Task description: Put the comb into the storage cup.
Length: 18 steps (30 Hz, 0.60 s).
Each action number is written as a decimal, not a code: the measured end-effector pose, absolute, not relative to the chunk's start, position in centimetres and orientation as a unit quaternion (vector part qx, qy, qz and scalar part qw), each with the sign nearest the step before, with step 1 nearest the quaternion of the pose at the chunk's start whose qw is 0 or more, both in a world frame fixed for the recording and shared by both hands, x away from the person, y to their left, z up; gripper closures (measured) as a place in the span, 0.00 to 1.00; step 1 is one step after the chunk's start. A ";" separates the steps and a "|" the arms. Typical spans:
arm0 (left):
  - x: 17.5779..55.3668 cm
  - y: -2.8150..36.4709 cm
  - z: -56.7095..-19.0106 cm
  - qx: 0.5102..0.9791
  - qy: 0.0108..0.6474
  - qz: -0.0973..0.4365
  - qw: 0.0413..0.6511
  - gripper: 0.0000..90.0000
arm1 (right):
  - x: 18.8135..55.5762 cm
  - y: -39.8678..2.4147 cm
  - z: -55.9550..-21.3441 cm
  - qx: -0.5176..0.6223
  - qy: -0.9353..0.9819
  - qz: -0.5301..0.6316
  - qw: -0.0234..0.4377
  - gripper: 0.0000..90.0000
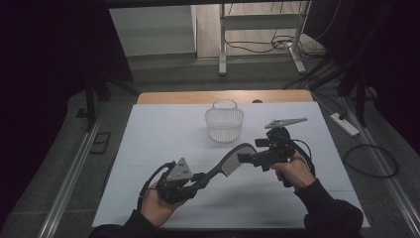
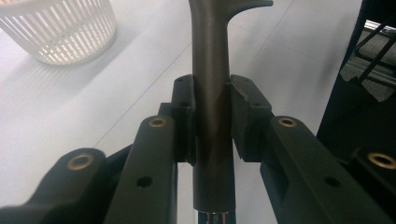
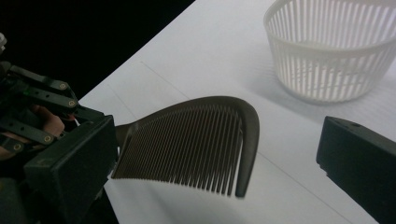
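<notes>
We start with the white table (image 1: 148, 148), which carries one thing, a slotted white basket (image 1: 224, 124) standing upright near its far edge. Above the near half hangs a dark comb (image 1: 233, 159), held off the surface between our two hands and well short of the basket. Our left gripper (image 1: 190, 181) pinches the comb's handle, the two pads (image 2: 184, 116) pressed flat against its sides, as the left gripper view shows. Our right gripper (image 1: 246, 157) stands spread wide at the toothed end, with one jaw near the base of the teeth and the other out past the curved tip, neither touching. What worries us most is the handover (if that is what we are about): the comb is long and curved, gripped only at the far end of a smooth, round handle, so a push from the right jaws as they close could swing it in the left pads or roll it about its own length. The right jaws could also land on the thin teeth rather than the solid spine, bending them or gaining a hold that slips. Should the left pads let go before the right ones bite firmly, the comb would drop to the table. Lastly, a careless sweep toward the basket could tip that light thing over.
</notes>
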<state>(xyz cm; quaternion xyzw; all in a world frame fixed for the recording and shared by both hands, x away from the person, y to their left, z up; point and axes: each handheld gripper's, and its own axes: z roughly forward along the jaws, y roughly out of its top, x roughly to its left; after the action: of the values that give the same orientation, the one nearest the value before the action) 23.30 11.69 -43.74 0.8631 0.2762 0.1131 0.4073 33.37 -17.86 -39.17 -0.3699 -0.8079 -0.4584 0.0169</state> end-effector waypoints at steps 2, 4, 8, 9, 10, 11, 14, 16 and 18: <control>23.3 11.7 -43.7 0.863 0.276 0.114 0.408 0.80 | 33.7 -17.6 -39.2 -0.377 -0.806 -0.455 0.032 0.00; 23.3 11.7 -43.7 0.863 0.276 0.115 0.408 0.80 | 34.0 -17.4 -39.3 -0.383 -0.804 -0.453 0.044 0.00; 23.3 11.7 -43.7 0.862 0.276 0.116 0.409 0.80 | 34.5 -16.9 -39.5 -0.388 -0.807 -0.443 0.050 0.00; 23.3 11.7 -43.7 0.862 0.274 0.115 0.409 0.80 | 34.6 -16.7 -39.5 -0.391 -0.807 -0.439 0.052 0.00; 23.3 11.6 -43.7 0.863 0.274 0.115 0.409 0.80 | 34.7 -16.7 -39.6 -0.391 -0.808 -0.437 0.053 0.00; 23.3 11.6 -43.7 0.863 0.274 0.116 0.410 0.80 | 34.8 -16.6 -39.6 -0.390 -0.809 -0.437 0.054 0.00; 23.3 11.6 -43.7 0.863 0.273 0.116 0.410 0.80 | 35.1 -16.5 -39.7 -0.398 -0.804 -0.437 0.065 0.00; 23.3 11.6 -43.7 0.863 0.273 0.116 0.410 0.80 | 35.1 -16.4 -39.7 -0.397 -0.805 -0.436 0.065 0.00; 23.2 11.6 -43.7 0.862 0.272 0.118 0.411 0.80 | 35.2 -16.3 -39.8 -0.399 -0.805 -0.435 0.069 0.00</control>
<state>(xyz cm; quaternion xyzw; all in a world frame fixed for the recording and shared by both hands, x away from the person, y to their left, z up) 23.25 11.55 -43.73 0.8623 0.2722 0.1175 0.4106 35.22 -16.35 -39.78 -0.3987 -0.8046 -0.4346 0.0687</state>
